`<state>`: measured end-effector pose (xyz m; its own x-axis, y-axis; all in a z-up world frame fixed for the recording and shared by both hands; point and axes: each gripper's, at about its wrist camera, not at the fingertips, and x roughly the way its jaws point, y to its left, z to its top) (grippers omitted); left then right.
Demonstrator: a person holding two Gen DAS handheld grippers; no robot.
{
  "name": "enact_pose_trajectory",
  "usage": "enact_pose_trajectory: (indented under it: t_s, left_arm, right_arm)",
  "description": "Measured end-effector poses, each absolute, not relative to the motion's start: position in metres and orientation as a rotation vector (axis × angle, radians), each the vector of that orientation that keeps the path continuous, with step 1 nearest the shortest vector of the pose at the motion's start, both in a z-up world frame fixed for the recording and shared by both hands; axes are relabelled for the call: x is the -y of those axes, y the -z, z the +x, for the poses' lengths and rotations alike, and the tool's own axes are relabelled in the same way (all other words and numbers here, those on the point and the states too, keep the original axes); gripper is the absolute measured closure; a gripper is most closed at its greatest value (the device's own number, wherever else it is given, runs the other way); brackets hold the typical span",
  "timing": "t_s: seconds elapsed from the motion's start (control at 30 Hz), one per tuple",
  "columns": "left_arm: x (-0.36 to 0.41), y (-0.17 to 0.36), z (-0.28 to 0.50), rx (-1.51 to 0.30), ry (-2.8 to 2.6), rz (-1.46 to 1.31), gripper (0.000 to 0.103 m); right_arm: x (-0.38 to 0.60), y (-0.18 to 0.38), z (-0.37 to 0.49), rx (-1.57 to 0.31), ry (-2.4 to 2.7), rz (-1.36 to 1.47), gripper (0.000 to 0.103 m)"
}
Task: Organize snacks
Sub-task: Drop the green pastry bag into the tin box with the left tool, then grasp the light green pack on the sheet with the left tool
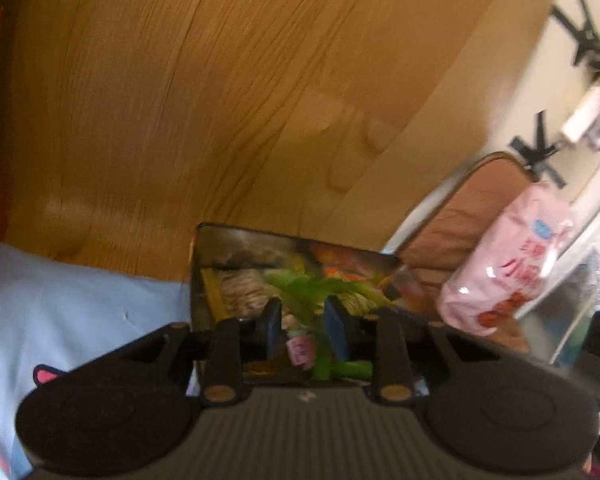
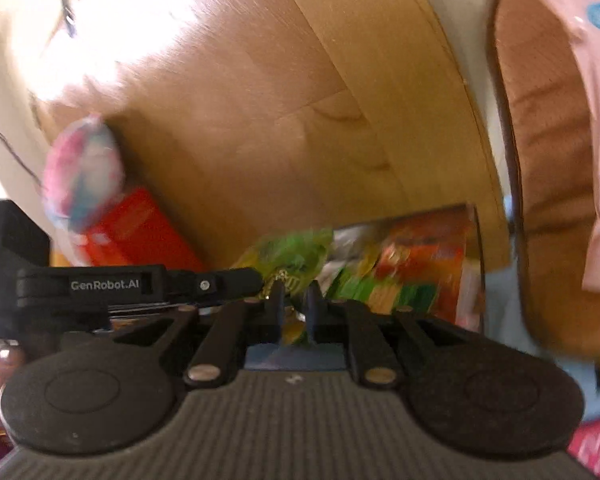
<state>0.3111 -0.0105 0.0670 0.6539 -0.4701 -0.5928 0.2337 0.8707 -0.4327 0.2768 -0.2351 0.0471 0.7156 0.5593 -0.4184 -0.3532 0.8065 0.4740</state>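
Note:
My left gripper [image 1: 303,322] is shut on a green snack packet [image 1: 320,300], held in front of a dark box printed with food pictures [image 1: 236,264]. My right gripper [image 2: 294,304] is shut on the same green packet [image 2: 296,254], with the picture box [image 2: 424,256] just behind it. The left gripper's arm reaches in from the left in the right wrist view [image 2: 140,284]. A pink snack bag [image 1: 508,264] stands to the right, leaning on a brown cushion [image 1: 472,216]; the bag also shows in the right wrist view [image 2: 596,120].
A wooden board [image 1: 220,100] rises behind everything. Light blue cloth [image 1: 60,308] covers the surface at left. A red box [image 2: 140,228] and a pink-and-blue round packet [image 2: 84,172] lie at the left. White wall with black tape marks [image 1: 580,40] is at far right.

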Motion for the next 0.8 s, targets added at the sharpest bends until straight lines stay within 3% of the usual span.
enact_pose_trajectory:
  t_s: [0.17,0.3,0.4,0.8]
  left_arm:
    - [0.006,-0.07,0.286,-0.728,0.42,-0.298,0.071]
    - [-0.011,-0.081,0.243,-0.694,0.45,-0.332,0.071]
    - [-0.024,-0.079,0.198,-0.691,0.467,-0.333,0.065]
    - [-0.094,-0.016,0.03,-0.882,0.48,-0.422,0.061]
  right_arm:
    - [0.238,-0.039,0.275,-0.568,-0.474,0.384,0.078]
    - [0.248,-0.043,0.237,-0.523,-0.436,0.391,0.078]
    - [0.255,-0.041,0.196,-0.52,-0.453,0.447,0.073]
    - [0.208,0.011,0.057,-0.815,-0.81,0.438,0.07]
